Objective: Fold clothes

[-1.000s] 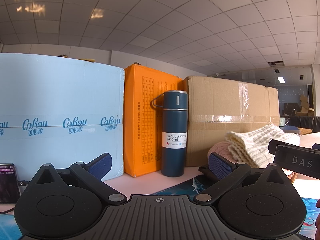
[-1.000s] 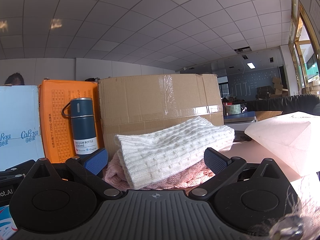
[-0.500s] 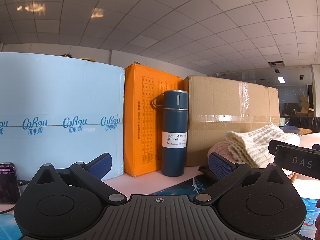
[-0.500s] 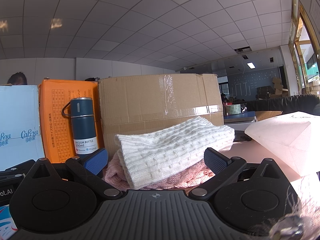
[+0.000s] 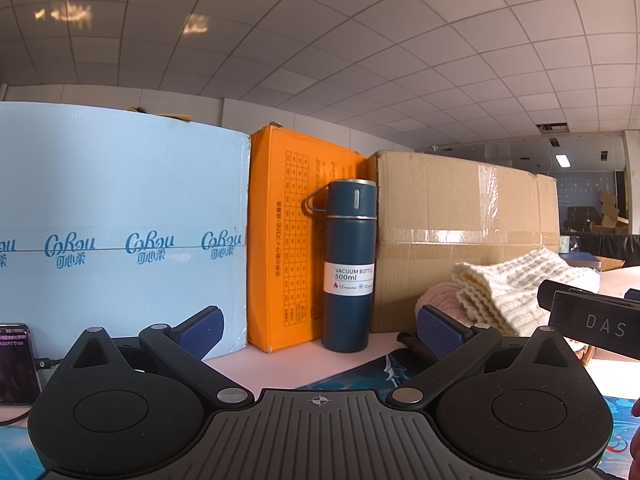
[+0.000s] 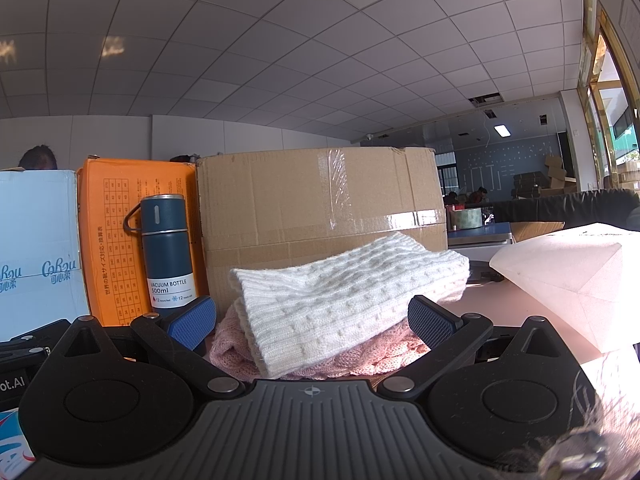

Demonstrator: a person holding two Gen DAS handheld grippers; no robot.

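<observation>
Both tongs (image 5: 320, 330) (image 6: 312, 320) gape wide, empty; ribbed cream knit (image 6: 340, 300) lies folded atop fuzzy pink knit (image 6: 320, 360).

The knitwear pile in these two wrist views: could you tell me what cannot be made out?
- Pink knit: right view, mostly covered by the white knit.
- Pile's near edge: hidden behind the right gripper.
- Left view: pile partly hidden by the other gripper's body.

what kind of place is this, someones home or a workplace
Most likely an office or stockroom, not a home: a grid-tile ceiling, shipping cartons like the taped cardboard box, and more stacked boxes in the back room.
</observation>
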